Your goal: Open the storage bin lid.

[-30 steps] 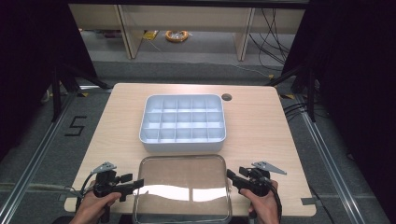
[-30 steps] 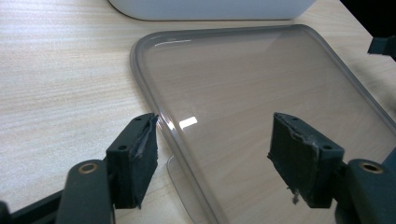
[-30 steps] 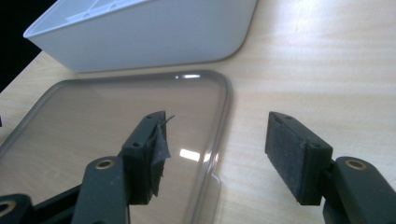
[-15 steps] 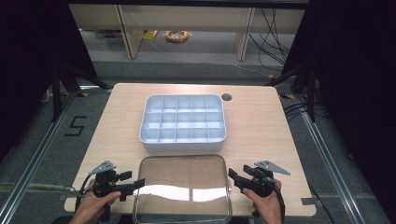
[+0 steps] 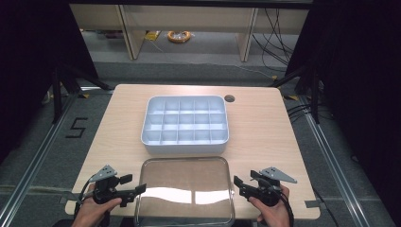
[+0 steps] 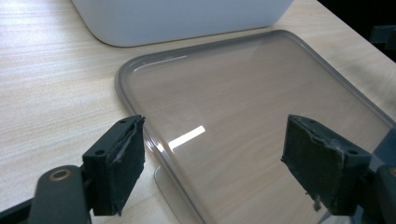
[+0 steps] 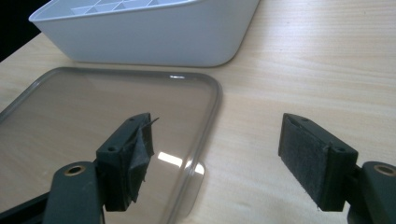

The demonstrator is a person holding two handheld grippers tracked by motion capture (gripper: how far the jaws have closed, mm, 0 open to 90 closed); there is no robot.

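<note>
Both my claws have just been opening, and now the jaws stand wide w/ nothing pinched between them. The clear lid (image 5: 185, 190) lies flat on the table (image 5: 265, 127), just in front of the white divider box (image 5: 186, 124), near edge twd me.

L claw (image 5: 134, 191) sits at the lid's left edge; in the left gripper view the rim runs between the pads (image 6: 126, 163), but neither pad presses on it. R claw (image 5: 240, 183) sits at the lid's right edge; in the right gripper view the rim and a small tab pass under the gap, pads apart from it.

Vs a sec ago: in the high view the lid hasn't shifted rel. to the box, hands abt the same spot, only the jaws wider. So I read this as a let-go: lid set down and released, sitting on its own. Lid job looks done on my side; box is uncovered, its compartments look empty.
</note>
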